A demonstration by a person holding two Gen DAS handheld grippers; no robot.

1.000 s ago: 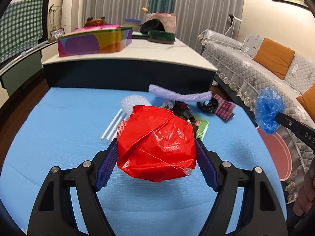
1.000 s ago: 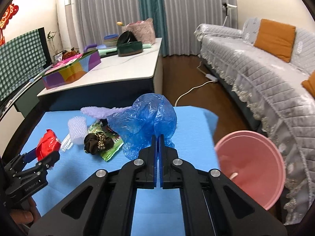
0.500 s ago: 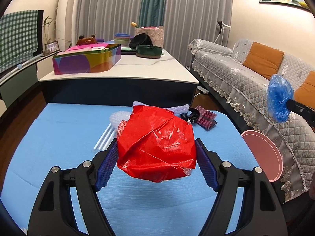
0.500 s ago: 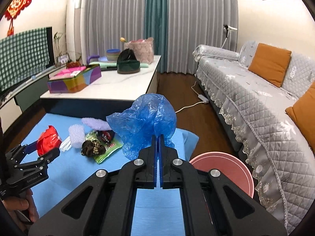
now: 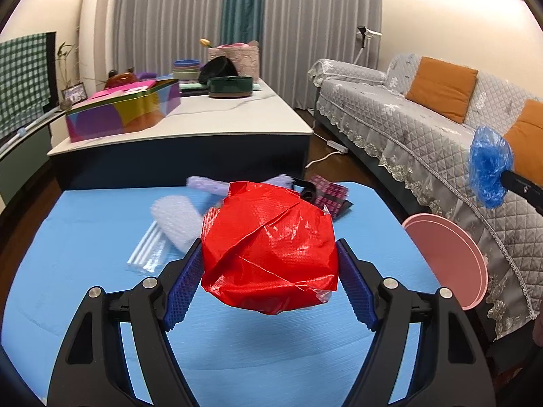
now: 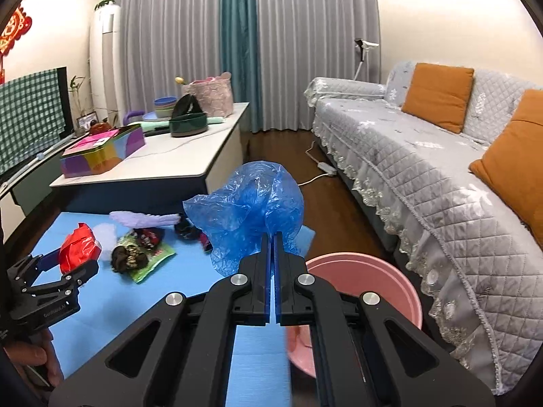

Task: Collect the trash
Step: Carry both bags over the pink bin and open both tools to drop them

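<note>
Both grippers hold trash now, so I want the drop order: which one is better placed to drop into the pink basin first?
Right. The right gripper holds the blue bag close to the pink basin; the left gripper, holding the red bag, is farther over the mat.

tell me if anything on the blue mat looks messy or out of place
Yes: loose litter is scattered at the far end of the blue mat: white straws, a bubble wrap roll, a green wrapper and a dark scrunchie. Nothing looks spilled.
</note>
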